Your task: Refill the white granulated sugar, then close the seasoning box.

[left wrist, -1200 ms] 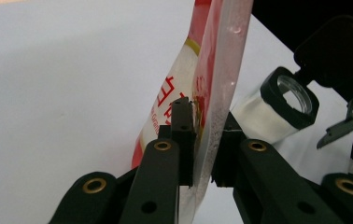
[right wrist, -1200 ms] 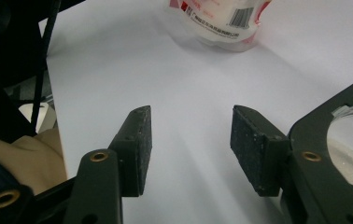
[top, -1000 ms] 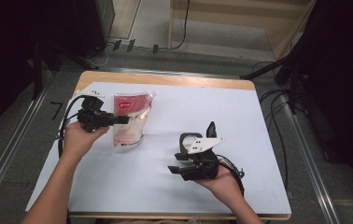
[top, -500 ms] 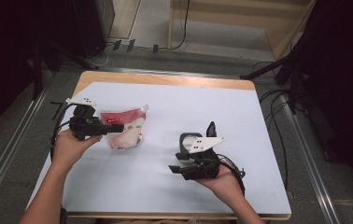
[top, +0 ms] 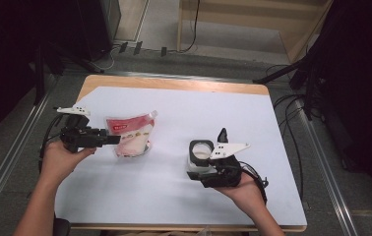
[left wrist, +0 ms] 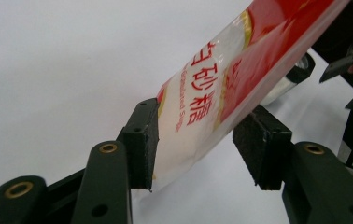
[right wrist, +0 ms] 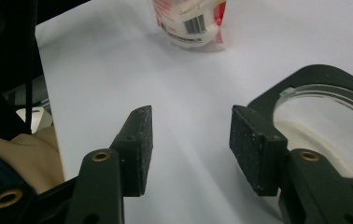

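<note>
Red-and-white sugar pouch (top: 129, 136) showing red lettering, black-rimmed clear jar (top: 201, 153) holding white contents, white table (top: 174, 196) lying underneath

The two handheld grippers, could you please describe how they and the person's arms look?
Both the left gripper and the right gripper are black, each topped by a light three-cornered plate and trailing a black cable. Their fingers carry black, rough, rectangular pads on links with brass-coloured pivots. Both forearms are bare, no sleeves.

A lab: metal-framed table (top: 292, 147), floor cables (top: 292, 105), dark equipment around.
</note>
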Tool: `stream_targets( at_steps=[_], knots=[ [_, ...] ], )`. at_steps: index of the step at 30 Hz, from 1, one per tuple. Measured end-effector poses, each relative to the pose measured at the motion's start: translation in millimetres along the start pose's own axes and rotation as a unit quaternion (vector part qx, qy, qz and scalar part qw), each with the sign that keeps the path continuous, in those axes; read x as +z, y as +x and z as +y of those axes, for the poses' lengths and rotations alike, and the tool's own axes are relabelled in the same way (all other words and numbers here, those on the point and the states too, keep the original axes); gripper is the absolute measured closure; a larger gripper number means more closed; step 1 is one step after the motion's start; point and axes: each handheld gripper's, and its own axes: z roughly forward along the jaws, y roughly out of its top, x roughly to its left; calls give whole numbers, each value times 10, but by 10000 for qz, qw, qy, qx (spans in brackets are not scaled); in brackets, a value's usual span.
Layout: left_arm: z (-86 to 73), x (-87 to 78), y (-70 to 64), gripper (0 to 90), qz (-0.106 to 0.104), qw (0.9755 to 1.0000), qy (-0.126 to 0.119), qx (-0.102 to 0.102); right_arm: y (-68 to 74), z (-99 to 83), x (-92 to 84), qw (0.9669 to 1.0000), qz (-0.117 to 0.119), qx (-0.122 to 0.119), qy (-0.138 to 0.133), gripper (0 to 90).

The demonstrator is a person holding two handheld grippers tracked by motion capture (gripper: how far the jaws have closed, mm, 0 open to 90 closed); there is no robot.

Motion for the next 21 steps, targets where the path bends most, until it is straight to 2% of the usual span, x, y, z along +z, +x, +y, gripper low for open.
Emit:
stream_targets(
  at_steps=[1, 5, 8, 12, 21],
  knots=[
    [-3, -2, 6, 496, 17, 10000, 37, 39, -11, -9, -14, 10000, -8, 14, -2, 501],
    [-16, -6, 26, 487, -11, 10000, 70, -67, -33, -52, -39, 10000, -18, 72, 7, 504],
    [-28, -28, 48, 486, -43, 10000, 17, -30, -32, -67, -49, 10000, 9, 44, 72, 510],
    [-51, -86, 79, 484, -80, 9999, -87, -102, -56, -68, -70, 9999, 42, 79, 57, 523],
    [-71, -133, 105, 481, -71, 9999, -69, -133, -111, -106, -189, 9999, 43, 142, 75, 532]
  ],
)
